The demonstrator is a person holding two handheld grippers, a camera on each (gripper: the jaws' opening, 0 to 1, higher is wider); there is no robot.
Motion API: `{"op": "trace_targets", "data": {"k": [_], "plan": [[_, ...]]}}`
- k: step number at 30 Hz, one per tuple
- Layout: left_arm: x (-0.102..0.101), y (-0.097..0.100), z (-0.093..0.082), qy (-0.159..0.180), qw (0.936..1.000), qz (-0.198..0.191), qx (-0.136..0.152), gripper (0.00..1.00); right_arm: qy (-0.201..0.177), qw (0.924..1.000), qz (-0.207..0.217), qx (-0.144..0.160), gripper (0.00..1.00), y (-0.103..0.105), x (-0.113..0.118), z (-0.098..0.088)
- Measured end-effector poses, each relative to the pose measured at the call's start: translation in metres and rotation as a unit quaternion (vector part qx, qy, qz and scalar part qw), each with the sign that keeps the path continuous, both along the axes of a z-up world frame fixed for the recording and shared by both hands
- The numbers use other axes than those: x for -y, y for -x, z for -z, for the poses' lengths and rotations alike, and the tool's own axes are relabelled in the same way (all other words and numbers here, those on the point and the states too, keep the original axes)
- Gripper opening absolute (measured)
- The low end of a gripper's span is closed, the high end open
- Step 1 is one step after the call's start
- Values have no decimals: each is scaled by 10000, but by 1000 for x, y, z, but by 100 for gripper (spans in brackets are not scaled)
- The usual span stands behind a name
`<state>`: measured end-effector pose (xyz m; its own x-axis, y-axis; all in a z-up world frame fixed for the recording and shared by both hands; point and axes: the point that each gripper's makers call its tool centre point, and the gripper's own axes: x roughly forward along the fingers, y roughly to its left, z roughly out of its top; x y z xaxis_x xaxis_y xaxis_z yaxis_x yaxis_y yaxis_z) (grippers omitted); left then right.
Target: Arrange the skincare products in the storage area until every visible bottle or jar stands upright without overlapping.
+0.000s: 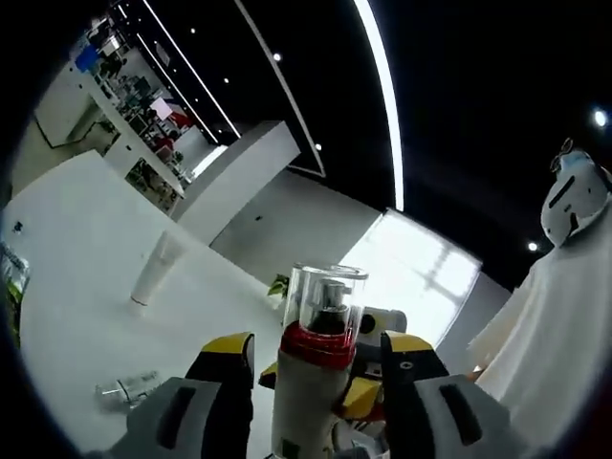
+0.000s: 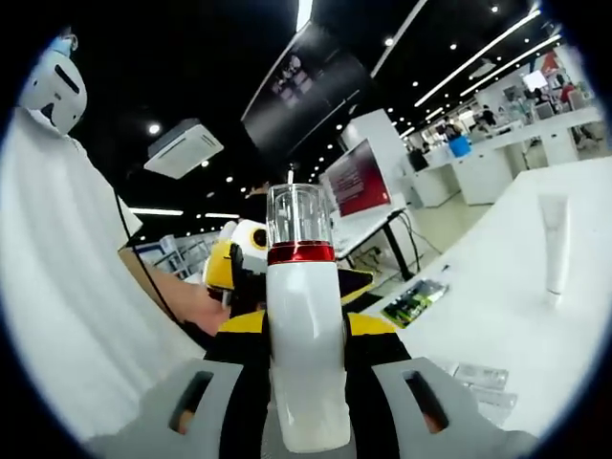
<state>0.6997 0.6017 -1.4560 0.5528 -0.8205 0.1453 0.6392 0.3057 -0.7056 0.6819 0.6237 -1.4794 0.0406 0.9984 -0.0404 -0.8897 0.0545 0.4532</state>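
The white pump bottle [image 2: 304,354], red collar and clear cap, stands between the jaws of the right gripper [image 2: 306,382], clamped. The left gripper [image 1: 311,402] flanks that bottle [image 1: 314,382]; I cannot tell its grip. Beyond the bottle, 1 white tube [image 1: 156,270] stands on the white table [image 1: 76,249].

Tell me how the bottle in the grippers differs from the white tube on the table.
The bottle has a clear cap over a red collar; the tube is plain white all over. The bottle is held off the table between gripper jaws; the tube stands free on the table. The bottle keeps the same width down its body; the tube flares flat at the far end. Both have white bodies, and both are upright.
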Motion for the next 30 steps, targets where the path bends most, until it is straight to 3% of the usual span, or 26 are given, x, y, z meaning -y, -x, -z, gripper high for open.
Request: {"op": "trace_targets", "data": {"k": [10,26,30], "plan": [[3,2,0,-105,9998,108,132,37,-29,9997,-256,-53,26,10,-9,3],[8,0,11,-282,9994,96,171,35,-2,9991,-295,-303,26,11,-3,14],[5,-3,12,-269,9996,10,63,33,-50,9988,-258,-418,27,9,-5,13]]}}
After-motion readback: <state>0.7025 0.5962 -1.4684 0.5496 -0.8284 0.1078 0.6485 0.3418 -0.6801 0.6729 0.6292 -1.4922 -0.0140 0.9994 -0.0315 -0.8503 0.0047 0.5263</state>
